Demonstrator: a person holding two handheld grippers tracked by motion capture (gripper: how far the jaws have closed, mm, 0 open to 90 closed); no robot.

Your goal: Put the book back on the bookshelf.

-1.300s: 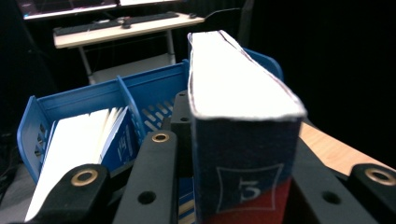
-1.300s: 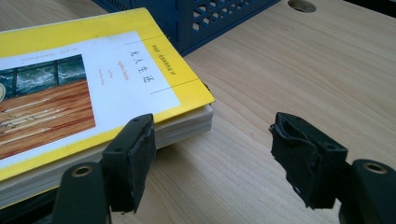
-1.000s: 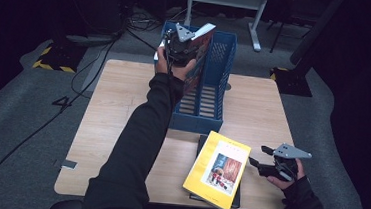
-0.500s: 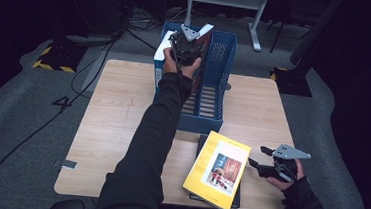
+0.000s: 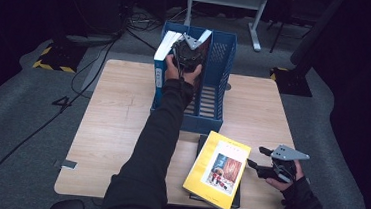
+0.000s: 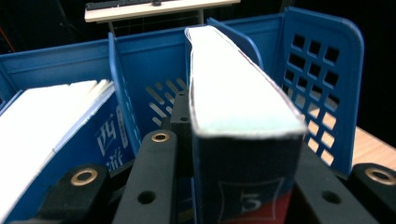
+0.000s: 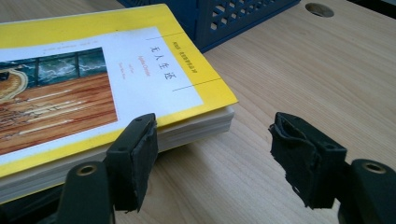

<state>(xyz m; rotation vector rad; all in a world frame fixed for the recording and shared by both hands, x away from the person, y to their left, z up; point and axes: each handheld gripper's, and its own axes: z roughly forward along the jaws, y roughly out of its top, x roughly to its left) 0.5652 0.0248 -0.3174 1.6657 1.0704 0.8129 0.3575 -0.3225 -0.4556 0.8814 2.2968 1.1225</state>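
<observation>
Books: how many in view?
4: a blue book in the rack's left slot, a dark book in the left gripper, a yellow book on a black one.

The blue rack stood at the table's far middle, its dividers walling narrow slots; a white-paged book filled the left slot; the yellow book blocked the near edge; bare tabletop lay left.

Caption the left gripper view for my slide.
Left hand-held gripper lowers a dark book into the blue file rack.
</observation>
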